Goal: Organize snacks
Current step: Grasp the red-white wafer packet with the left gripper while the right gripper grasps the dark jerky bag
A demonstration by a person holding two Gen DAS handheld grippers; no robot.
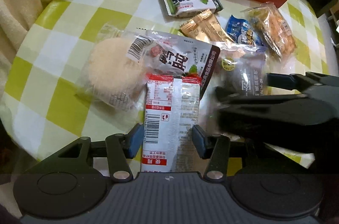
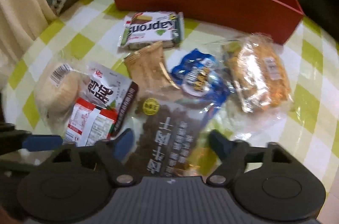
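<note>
We judge the step in hand to be pick-up: both tools are down in the heap of snacks on the green-checked tablecloth (image 1: pixel 63 37), and nothing is yet on its way to the red box (image 2: pixel 203 3), which stands at twelve o'clock of the heap and seems already to hold a few packets. The left gripper (image 1: pixel 167 141) straddles the red-and-white sachet (image 1: pixel 171 109), one blue pad at each long edge; the jaws stand about as wide as the sachet, and we cannot tell whether they press it or merely flank it. The right gripper (image 2: pixel 171 143) stands wide open over the dark clear-windowed pouch (image 2: pixel 169 139), a pad to each side and clear of it, holding nothing. That view is blurred. At twelve o'clock of the pouch lie the gold wafer packet (image 2: pixel 148 69) and the Naprons wafer pack (image 2: pixel 152 31); at one o'clock the blue packet (image 2: pixel 201 77); at two o'clock the clear bag of orange crackers (image 2: pixel 258 75). The round pale cake (image 1: pixel 112 67) and the grey printed pouch (image 1: pixel 180 58) lie at eleven and twelve o'clock of the sachet, the pouch overlapping its far end. The next move, as we judge it, calls for closing on each packet, then a lift clear of its neighbours and a carry toward the box.
</note>
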